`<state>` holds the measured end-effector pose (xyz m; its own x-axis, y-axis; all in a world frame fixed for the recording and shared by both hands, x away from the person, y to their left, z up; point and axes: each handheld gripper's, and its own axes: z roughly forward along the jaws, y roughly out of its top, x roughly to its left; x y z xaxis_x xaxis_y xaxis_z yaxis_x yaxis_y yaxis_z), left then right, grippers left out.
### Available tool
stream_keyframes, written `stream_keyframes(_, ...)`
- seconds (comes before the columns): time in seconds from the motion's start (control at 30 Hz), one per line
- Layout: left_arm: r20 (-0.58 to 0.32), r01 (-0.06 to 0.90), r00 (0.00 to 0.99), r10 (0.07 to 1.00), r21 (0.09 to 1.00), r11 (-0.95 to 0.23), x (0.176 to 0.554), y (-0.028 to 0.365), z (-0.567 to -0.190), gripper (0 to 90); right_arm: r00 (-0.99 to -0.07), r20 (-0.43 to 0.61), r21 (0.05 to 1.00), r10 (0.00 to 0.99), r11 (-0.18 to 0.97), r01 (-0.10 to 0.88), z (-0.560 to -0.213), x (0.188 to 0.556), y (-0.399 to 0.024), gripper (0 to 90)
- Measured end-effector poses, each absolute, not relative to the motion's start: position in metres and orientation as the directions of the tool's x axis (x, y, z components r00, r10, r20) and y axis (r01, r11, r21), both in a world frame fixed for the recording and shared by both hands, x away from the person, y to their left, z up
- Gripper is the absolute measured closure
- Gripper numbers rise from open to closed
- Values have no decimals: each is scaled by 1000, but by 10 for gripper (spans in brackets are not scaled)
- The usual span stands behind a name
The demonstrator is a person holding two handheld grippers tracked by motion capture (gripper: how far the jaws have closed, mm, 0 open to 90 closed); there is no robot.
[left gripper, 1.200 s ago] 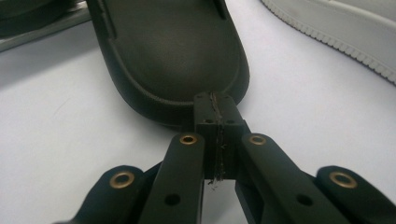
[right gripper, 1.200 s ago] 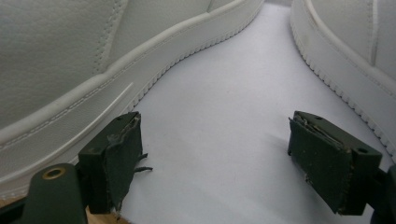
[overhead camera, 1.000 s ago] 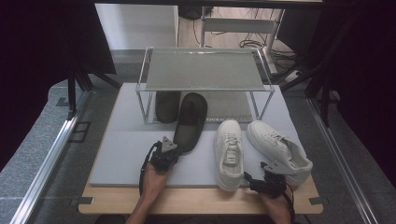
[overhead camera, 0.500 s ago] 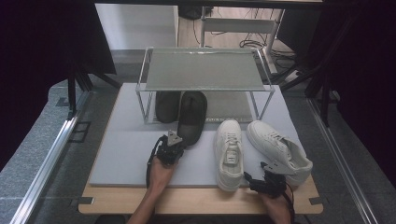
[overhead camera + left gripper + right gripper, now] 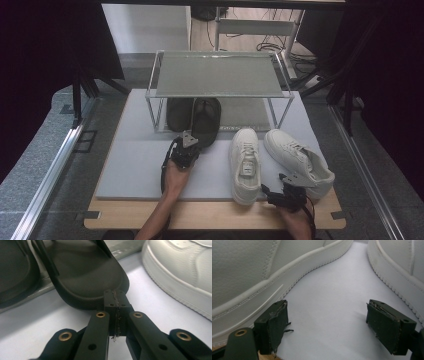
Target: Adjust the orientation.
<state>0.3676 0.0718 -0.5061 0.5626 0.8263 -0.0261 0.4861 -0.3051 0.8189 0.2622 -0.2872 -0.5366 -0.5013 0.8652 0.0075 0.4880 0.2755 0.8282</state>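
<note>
A black slipper point(image 5: 206, 120) point(image 5: 85, 272) lies with its toe under the wire rack point(image 5: 218, 75), beside a second black slipper point(image 5: 179, 112) point(image 5: 15, 272). My left gripper point(image 5: 189, 145) point(image 5: 115, 298) is shut, its closed tips right against the first slipper's heel, with nothing between the jaws. Two white sneakers point(image 5: 245, 162) point(image 5: 300, 157) stand to the right on the grey mat. My right gripper point(image 5: 276, 186) point(image 5: 327, 325) rests open at the front, pointing into the gap between the left sneaker point(image 5: 249, 270) and the right sneaker point(image 5: 397, 262), holding nothing.
The grey mat point(image 5: 135, 165) covers a wooden board point(image 5: 210, 217) whose front edge shows below it. The rack's posts point(image 5: 150, 112) stand on the mat's far half, and its top shelf is bare. A white sneaker point(image 5: 182, 270) lies just right of the left gripper.
The left hand has moved away from the person toward the rack. The black slipper has slid further under the rack and now lies straighter. The right gripper has stayed put.
</note>
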Motion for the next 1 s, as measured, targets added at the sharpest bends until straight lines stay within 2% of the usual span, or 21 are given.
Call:
stream_keyframes(0.57,-26,498,533,846,817,-289,400,70,-508,898,-500,10,828,866,272,490,-537,262,-287,176)
stream_keyframes(1.0,-66,528,501,863,814,-244,422,72,-511,898,-498,14,830,867,268,490,-537,262,-287,175)
